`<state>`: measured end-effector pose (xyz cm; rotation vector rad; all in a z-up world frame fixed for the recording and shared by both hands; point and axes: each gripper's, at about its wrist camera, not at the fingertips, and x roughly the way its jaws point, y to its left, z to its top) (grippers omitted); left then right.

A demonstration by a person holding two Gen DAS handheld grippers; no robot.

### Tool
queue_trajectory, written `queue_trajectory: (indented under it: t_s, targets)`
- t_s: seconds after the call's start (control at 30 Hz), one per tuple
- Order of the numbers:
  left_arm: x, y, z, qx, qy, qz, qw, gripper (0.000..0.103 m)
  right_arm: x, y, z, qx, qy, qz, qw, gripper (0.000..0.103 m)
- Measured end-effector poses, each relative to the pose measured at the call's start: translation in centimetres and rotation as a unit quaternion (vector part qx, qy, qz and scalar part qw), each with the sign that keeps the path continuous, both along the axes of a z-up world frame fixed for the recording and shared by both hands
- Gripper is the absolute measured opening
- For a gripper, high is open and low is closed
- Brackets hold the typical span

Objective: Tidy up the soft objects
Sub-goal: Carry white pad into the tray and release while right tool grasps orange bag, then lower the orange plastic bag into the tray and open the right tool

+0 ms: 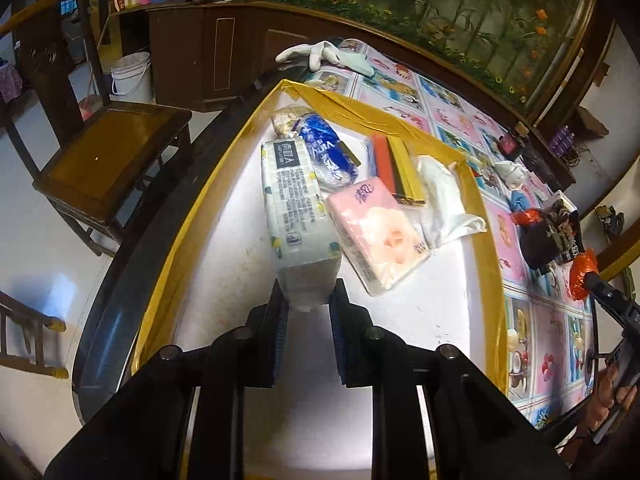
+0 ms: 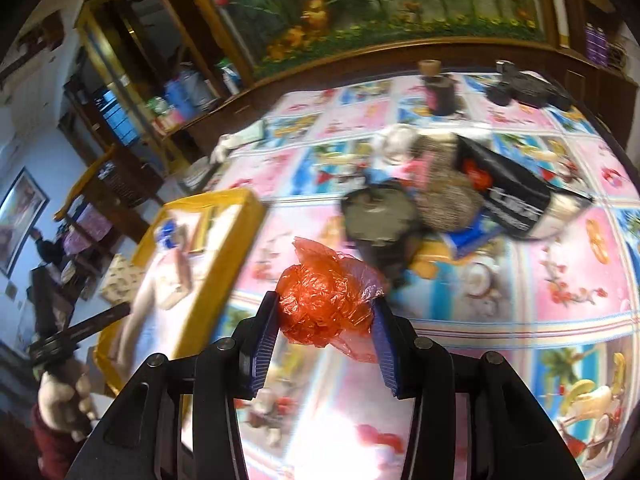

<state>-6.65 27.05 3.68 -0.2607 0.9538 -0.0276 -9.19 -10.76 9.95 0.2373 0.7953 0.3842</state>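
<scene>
A white tray with a yellow taped rim (image 1: 490, 248) holds a grey-white tissue pack (image 1: 294, 208), a pink tissue pack (image 1: 378, 232), a blue packet (image 1: 326, 152), a white cloth (image 1: 440, 200) and a red-and-yellow packet (image 1: 394, 168). My left gripper (image 1: 308, 300) is shut on the near end of the grey-white tissue pack. My right gripper (image 2: 326, 316) is shut on a crumpled orange plastic bag (image 2: 326, 300), held above the patterned tablecloth; it also shows in the left wrist view (image 1: 582, 274). The tray (image 2: 244, 208) lies to its left.
A pile of a black bag (image 2: 508, 192), dark cloth and knitted things (image 2: 448, 196) lies mid-table. White gloves (image 1: 320, 54) lie at the far table edge. A dark jar (image 2: 438, 88) and black devices (image 2: 524, 88) stand at the back. A wooden chair (image 1: 108, 152) stands left of the table.
</scene>
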Motion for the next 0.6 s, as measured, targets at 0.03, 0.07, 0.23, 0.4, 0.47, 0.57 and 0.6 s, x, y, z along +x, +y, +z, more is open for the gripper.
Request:
queue_trajectory:
  t_s: [0.03, 0.07, 0.23, 0.4, 0.47, 0.57, 0.6]
  targets:
    - [0.5, 0.1, -0.2, 0.005, 0.003, 0.0, 1.0, 0.018, 0.0, 1.1, 0.4, -0.002, -0.001, 0.013, 1.0, 0.044]
    - [1.3, 0.1, -0.6, 0.01, 0.009, 0.001, 0.9999, 0.018, 0.2, 2.0, 0.6, -0.004, -0.002, 0.021, 1.0, 0.044]
    - [3.8, 1.0, -1.5, 0.005, 0.035, -0.004, 0.9994, 0.026, 1.1, 7.4, 1.6, -0.019, 0.002, 0.072, 0.997, 0.044]
    - [3.3, 1.8, -1.0, -0.028, 0.033, -0.012, 0.999, 0.034, 2.4, 12.9, 1.9, -0.062, -0.002, 0.116, 0.991, 0.044]
    - [2.6, 2.2, -0.5, -0.044, 0.025, -0.01, 0.9987, 0.034, 3.0, 14.6, 1.7, -0.079, -0.003, 0.128, 0.989, 0.044]
    - [1.1, 3.1, 0.4, -0.062, 0.007, 0.0, 0.998, 0.039, 3.8, 17.2, 1.0, -0.103, 0.0, 0.141, 0.985, 0.045]
    - [0.6, 3.4, 0.7, -0.065, -0.001, 0.003, 0.9979, 0.045, 4.2, 17.9, 0.7, -0.114, 0.001, 0.141, 0.983, 0.045]
